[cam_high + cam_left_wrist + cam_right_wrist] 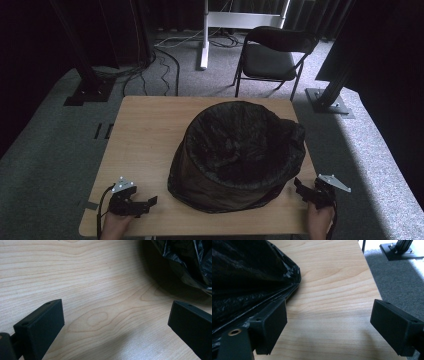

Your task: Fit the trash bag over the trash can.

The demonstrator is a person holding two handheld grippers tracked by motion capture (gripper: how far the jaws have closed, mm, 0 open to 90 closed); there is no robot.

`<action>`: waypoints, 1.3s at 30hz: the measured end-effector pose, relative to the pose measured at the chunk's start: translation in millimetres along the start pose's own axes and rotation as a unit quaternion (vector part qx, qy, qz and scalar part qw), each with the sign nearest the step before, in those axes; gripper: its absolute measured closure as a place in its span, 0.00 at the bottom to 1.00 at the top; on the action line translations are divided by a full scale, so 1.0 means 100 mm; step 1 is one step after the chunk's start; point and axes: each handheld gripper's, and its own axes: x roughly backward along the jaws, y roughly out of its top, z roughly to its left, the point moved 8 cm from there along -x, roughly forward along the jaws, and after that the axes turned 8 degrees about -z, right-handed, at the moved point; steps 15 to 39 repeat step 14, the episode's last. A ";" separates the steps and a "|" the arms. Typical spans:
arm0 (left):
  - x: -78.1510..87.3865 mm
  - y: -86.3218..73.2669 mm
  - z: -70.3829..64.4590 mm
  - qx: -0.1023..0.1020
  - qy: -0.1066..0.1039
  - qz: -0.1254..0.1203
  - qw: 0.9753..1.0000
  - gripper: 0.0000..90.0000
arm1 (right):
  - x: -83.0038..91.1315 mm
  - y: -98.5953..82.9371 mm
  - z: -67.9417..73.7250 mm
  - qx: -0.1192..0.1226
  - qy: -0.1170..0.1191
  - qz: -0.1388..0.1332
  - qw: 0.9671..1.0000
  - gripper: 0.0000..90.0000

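Observation:
A round bin lined with a black plastic bag (239, 152) stands on the wooden table (145, 135), right of centre. My left gripper (145, 202) rests near the table's front left corner, open, with bare wood between its jaws; a fold of the bag (185, 262) lies ahead to its right. My right gripper (301, 189) sits at the front right edge, open, close beside the bin. In the right gripper view the bag (244, 277) bulges against the left jaw, and only wood lies between the jaws.
A black folding chair (272, 55) stands behind the table. Black frame posts with base plates (327, 102) flank the table on grey carpet, and cables (165, 55) trail across the floor at the back. A white stand (205, 35) rises at the rear.

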 end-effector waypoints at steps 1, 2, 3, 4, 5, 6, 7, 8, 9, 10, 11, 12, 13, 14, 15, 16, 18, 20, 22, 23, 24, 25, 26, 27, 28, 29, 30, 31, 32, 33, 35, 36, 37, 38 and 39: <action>0.00 0.00 0.00 0.000 0.002 0.002 1.000 0.01 | 0.01 0.00 0.00 0.001 -0.001 -0.004 1.000 0.15; 0.00 -0.01 0.00 -0.002 0.002 0.003 1.000 0.01 | 0.01 0.00 0.00 0.001 0.000 -0.005 1.000 0.15; 0.00 -0.01 0.00 -0.003 0.002 0.002 1.000 0.01 | 0.02 0.00 0.00 0.001 -0.001 -0.005 1.000 0.15; 0.00 -0.01 -0.01 -0.002 0.003 -0.002 1.000 0.01 | 0.02 0.00 0.00 0.003 -0.002 -0.007 1.000 0.15; 0.01 0.00 -0.01 -0.003 0.003 -0.003 1.000 0.01 | 0.02 0.00 0.01 0.003 -0.003 -0.009 1.000 0.15; 0.01 -0.01 -0.01 -0.004 0.003 -0.002 1.000 0.01 | 0.03 0.01 0.00 0.003 -0.003 -0.011 1.000 0.15; 0.01 -0.01 -0.01 -0.004 0.003 -0.002 1.000 0.01 | 0.03 0.01 0.00 0.003 -0.003 -0.011 1.000 0.15; 0.02 0.00 -0.01 -0.004 0.004 -0.008 1.000 0.01 | 0.03 0.01 0.00 0.003 -0.004 -0.012 1.000 0.15; 0.02 0.00 -0.01 -0.004 0.004 -0.008 1.000 0.01 | 0.03 0.01 0.00 0.003 -0.004 -0.012 1.000 0.15; 0.03 0.01 -0.01 -0.005 0.004 -0.008 1.000 0.01 | 0.03 0.01 0.00 0.001 -0.006 -0.015 1.000 0.15; 0.03 0.02 -0.01 -0.004 0.005 -0.009 1.000 0.01 | 0.04 0.01 0.00 0.000 -0.006 -0.018 1.000 0.15; 0.03 0.02 0.00 -0.003 0.005 -0.010 1.000 0.01 | 0.04 0.01 0.00 0.001 -0.008 -0.017 1.000 0.15; 0.03 0.02 0.00 -0.003 0.005 -0.009 1.000 0.01 | 0.03 0.01 0.00 0.002 -0.008 -0.017 1.000 0.15; 0.03 0.02 0.00 -0.002 0.006 -0.011 1.000 0.01 | 0.03 0.01 0.00 0.003 -0.009 -0.015 1.000 0.15; 0.03 0.02 0.00 -0.002 0.006 -0.011 1.000 0.01 | 0.03 0.01 0.00 0.003 -0.009 -0.015 1.000 0.15; 0.03 0.02 0.00 -0.002 0.006 -0.011 1.000 0.01 | 0.03 0.01 0.00 0.003 -0.009 -0.015 1.000 0.15; 0.03 0.02 0.00 -0.002 0.006 -0.011 1.000 0.01 | 0.03 0.01 0.00 0.003 -0.009 -0.015 1.000 0.15; 0.03 0.02 0.00 -0.002 0.006 -0.011 1.000 0.01 | 0.03 0.01 0.00 0.003 -0.009 -0.015 1.000 0.15; 0.03 0.02 0.00 -0.002 0.006 -0.011 1.000 0.01 | 0.03 0.01 0.00 0.003 -0.009 -0.015 1.000 0.15; 0.03 0.02 0.00 -0.002 0.006 -0.011 1.000 0.01 | 0.03 0.01 0.00 0.003 -0.009 -0.015 1.000 0.15; 0.03 0.02 0.00 -0.002 0.006 -0.011 1.000 0.01 | 0.03 0.01 0.00 0.003 -0.009 -0.015 1.000 0.15; 0.03 0.02 0.00 -0.002 0.006 -0.011 1.000 0.01 | 0.03 0.01 0.00 0.003 -0.009 -0.015 1.000 0.15; 0.03 0.02 0.00 -0.002 0.006 -0.011 1.000 0.01 | 0.03 0.01 0.00 0.003 -0.009 -0.015 1.000 0.15; 0.03 0.02 0.00 -0.002 0.006 -0.011 1.000 0.01 | 0.03 0.01 0.00 0.003 -0.009 -0.015 1.000 0.15; 0.03 0.02 0.00 -0.002 0.006 -0.011 1.000 0.01 | 0.03 0.01 0.00 0.003 -0.009 -0.015 1.000 0.15; 0.03 0.02 0.00 -0.002 0.006 -0.011 1.000 0.01 | 0.03 0.01 0.00 0.003 -0.009 -0.015 1.000 0.15; 0.03 0.02 0.00 -0.002 0.006 -0.011 1.000 0.01 | 0.03 0.01 0.00 0.003 -0.009 -0.015 1.000 0.15; 0.03 0.02 0.00 -0.002 0.006 -0.011 1.000 0.01 | 0.03 0.01 0.00 0.003 -0.009 -0.015 1.000 0.15; 0.03 0.02 0.00 -0.002 0.006 -0.011 1.000 0.01 | 0.03 0.01 0.00 0.003 -0.009 -0.015 1.000 0.15; 0.03 0.02 0.00 -0.002 0.006 -0.011 1.000 0.01 | 0.03 0.01 0.00 0.003 -0.009 -0.015 1.000 0.15; 0.03 0.02 0.00 -0.002 0.006 -0.011 1.000 0.01 | 0.03 0.01 0.00 0.003 -0.009 -0.015 1.000 0.15; 0.03 0.02 0.00 -0.002 0.006 -0.011 1.000 0.01 | 0.03 0.01 0.00 0.003 -0.009 -0.015 1.000 0.15; 0.03 0.02 0.00 -0.002 0.006 -0.011 1.000 0.01 | 0.03 0.01 0.00 0.003 -0.009 -0.015 1.000 0.15; 0.03 0.02 0.00 -0.002 0.006 -0.011 1.000 0.01 | 0.03 0.01 0.00 0.003 -0.009 -0.015 1.000 0.15; 0.03 0.02 0.00 -0.002 0.006 -0.011 1.000 0.01 | 0.03 0.01 0.00 0.003 -0.009 -0.015 1.000 0.15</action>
